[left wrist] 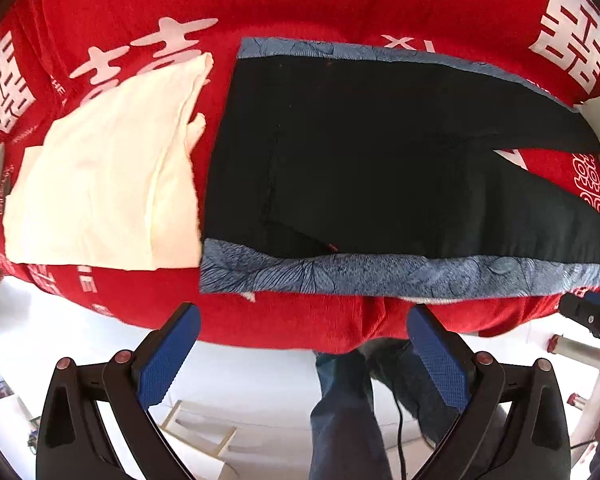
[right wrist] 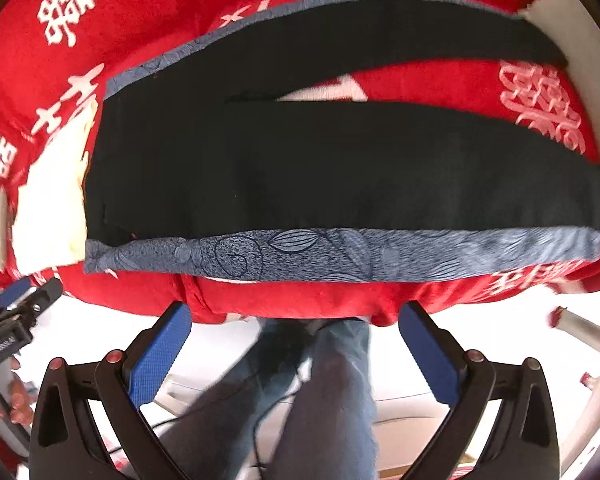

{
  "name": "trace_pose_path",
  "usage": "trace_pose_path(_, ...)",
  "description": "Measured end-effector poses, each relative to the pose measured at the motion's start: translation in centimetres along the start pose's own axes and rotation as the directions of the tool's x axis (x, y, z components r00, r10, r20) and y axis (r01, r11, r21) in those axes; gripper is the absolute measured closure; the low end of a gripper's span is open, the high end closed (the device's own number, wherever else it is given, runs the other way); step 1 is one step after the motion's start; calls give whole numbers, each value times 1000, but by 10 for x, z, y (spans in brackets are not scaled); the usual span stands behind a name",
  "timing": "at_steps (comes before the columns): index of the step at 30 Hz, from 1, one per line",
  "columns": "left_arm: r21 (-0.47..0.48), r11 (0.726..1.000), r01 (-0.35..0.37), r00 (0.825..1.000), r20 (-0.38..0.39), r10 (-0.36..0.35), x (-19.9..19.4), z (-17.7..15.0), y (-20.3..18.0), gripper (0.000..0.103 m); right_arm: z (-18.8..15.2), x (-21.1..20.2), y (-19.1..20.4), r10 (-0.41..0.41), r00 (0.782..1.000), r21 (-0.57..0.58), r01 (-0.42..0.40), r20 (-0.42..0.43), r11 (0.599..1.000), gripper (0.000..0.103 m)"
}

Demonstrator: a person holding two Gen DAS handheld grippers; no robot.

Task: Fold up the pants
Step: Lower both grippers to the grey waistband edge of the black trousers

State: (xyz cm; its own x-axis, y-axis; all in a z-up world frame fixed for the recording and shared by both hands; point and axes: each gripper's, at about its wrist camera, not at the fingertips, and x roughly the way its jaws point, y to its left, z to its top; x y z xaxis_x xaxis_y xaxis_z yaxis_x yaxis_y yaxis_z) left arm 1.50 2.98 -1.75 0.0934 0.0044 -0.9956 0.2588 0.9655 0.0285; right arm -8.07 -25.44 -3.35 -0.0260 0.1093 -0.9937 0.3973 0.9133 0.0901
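Observation:
Black pants (left wrist: pixel 380 160) with blue patterned side stripes lie flat on the red cloth, waist to the left and two legs spread apart to the right; they also show in the right wrist view (right wrist: pixel 320 168). My left gripper (left wrist: pixel 304 320) is open and empty, held off the near table edge below the pants' near stripe. My right gripper (right wrist: pixel 296 316) is open and empty too, just off the same edge; it shows at the right edge of the left wrist view (left wrist: pixel 588 316). The left gripper shows at the left edge of the right wrist view (right wrist: pixel 16 312).
A folded cream garment (left wrist: pixel 100 184) lies left of the pants, touching the waist edge. The red cloth (left wrist: pixel 300 0) with white characters covers the table. The person's jeans-clad legs (right wrist: pixel 332 400) and a cable are below the table edge. White table corners show at the far sides.

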Motion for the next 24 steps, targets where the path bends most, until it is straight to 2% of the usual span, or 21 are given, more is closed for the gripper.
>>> trace_pose_path(4,-52,998,46,999,9,-45,30,0,1,0,-3,29,-11,110,994,64,-110,16,992,0)
trace_pose_path(7,-104,991,84,996,21,-82,49,-8,3,0,-11,47,-20,249,967,128,-253,47,959,0)
trace_pose_path(10,-155,973,169,986,33,-166,65,-17,8,0,-19,67,-24,379,924,175,-383,59,907,1)
trace_pose_path(11,-170,965,198,980,36,-194,72,-20,10,0,-22,75,-22,404,913,180,-407,57,896,6)
trace_pose_path(12,-179,960,216,976,39,-213,76,-22,12,6,-24,85,-20,425,904,184,-426,46,886,10)
trace_pose_path(14,-197,951,237,971,33,-235,87,-27,16,16,-28,109,-14,469,883,193,-463,18,865,31)
trace_pose_path(17,-249,933,261,964,18,-265,103,-34,26,16,-28,134,-10,513,858,210,-505,19,837,32)
trace_pose_path(21,-306,896,321,945,34,-327,115,-39,36,15,-25,152,-12,578,812,250,-578,82,777,32)
trace_pose_path(23,-316,884,345,936,41,-350,117,-39,37,15,-27,154,-17,620,776,279,-625,116,729,32)
trace_pose_path(24,-321,877,358,930,42,-364,118,-39,37,15,-29,155,-21,648,748,303,-656,141,692,32)
